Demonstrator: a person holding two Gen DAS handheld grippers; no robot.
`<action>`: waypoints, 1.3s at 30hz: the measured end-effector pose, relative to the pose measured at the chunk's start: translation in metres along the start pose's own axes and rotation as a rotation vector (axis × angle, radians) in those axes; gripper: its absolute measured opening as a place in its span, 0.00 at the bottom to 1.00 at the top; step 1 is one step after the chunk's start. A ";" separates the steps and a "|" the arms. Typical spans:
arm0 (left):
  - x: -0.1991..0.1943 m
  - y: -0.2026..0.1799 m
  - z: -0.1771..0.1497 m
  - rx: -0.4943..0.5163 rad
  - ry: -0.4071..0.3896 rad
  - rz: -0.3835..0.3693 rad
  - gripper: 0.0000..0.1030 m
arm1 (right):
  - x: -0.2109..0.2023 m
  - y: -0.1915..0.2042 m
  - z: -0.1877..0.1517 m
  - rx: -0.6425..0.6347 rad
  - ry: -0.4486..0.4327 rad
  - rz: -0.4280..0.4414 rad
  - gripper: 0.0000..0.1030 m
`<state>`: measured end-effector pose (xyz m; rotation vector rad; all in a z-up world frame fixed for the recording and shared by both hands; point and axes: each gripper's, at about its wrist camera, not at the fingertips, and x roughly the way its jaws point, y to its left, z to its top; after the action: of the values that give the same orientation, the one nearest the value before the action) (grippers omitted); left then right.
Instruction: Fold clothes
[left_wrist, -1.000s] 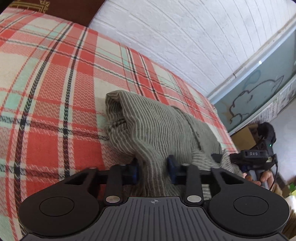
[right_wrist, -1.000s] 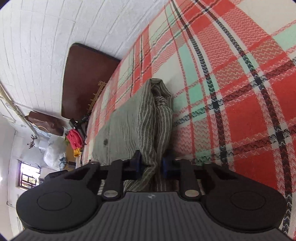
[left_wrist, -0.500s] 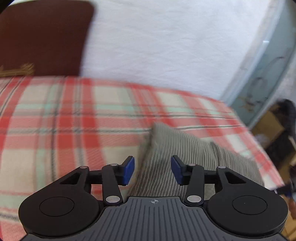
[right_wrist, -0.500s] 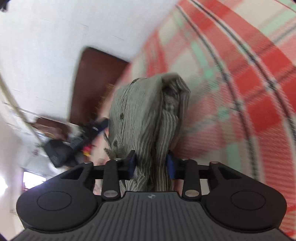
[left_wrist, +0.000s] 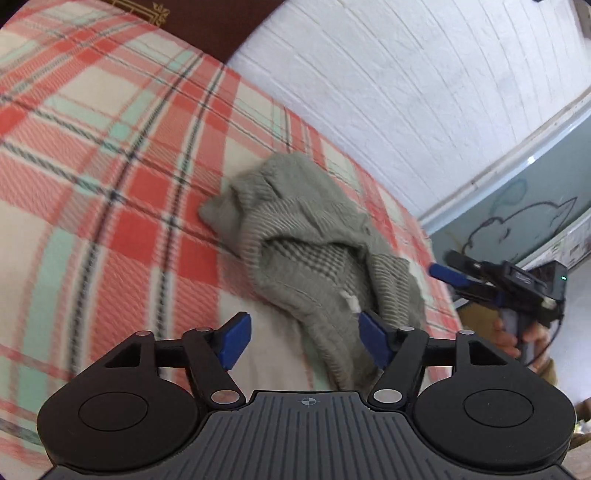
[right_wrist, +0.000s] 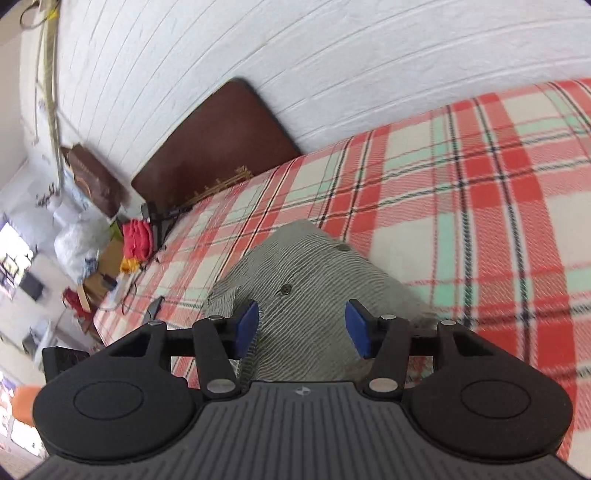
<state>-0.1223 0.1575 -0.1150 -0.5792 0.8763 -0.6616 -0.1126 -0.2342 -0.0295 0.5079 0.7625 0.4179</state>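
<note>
Left claw (left_wrist: 302, 341) opening over striped shirt (left_wrist: 306, 236), lengthwise away from it.

We see the folded shirt (left_wrist: 317, 236) lying on the bed (left_wrist: 110, 177), near the side that runs along the wall (left_wrist: 388, 92). The headboard (right_wrist: 221, 147) stands at the bed's far end, against that wall. Our left tongs (left_wrist: 301, 338) hang over the shirt's near edge, and the right tongs (left_wrist: 448, 275) sit off to the shirt's right. In the right wrist view, our right tongs (right_wrist: 301, 325) hover above the shirt (right_wrist: 306, 288), with boxes and bags (right_wrist: 92, 243) beyond the bed's left edge.
</note>
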 end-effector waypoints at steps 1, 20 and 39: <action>0.007 0.001 -0.003 -0.015 -0.010 -0.014 0.78 | 0.005 0.001 0.001 -0.016 0.010 -0.004 0.56; 0.076 0.001 0.014 -0.079 -0.030 -0.133 0.82 | 0.054 -0.039 0.058 -0.196 0.116 0.096 0.56; 0.073 0.011 0.013 -0.253 -0.111 -0.050 0.24 | 0.121 -0.072 0.051 -0.012 0.395 0.375 0.29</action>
<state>-0.0741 0.1140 -0.1520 -0.8597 0.8491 -0.5614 0.0161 -0.2428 -0.1051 0.5661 1.0467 0.8894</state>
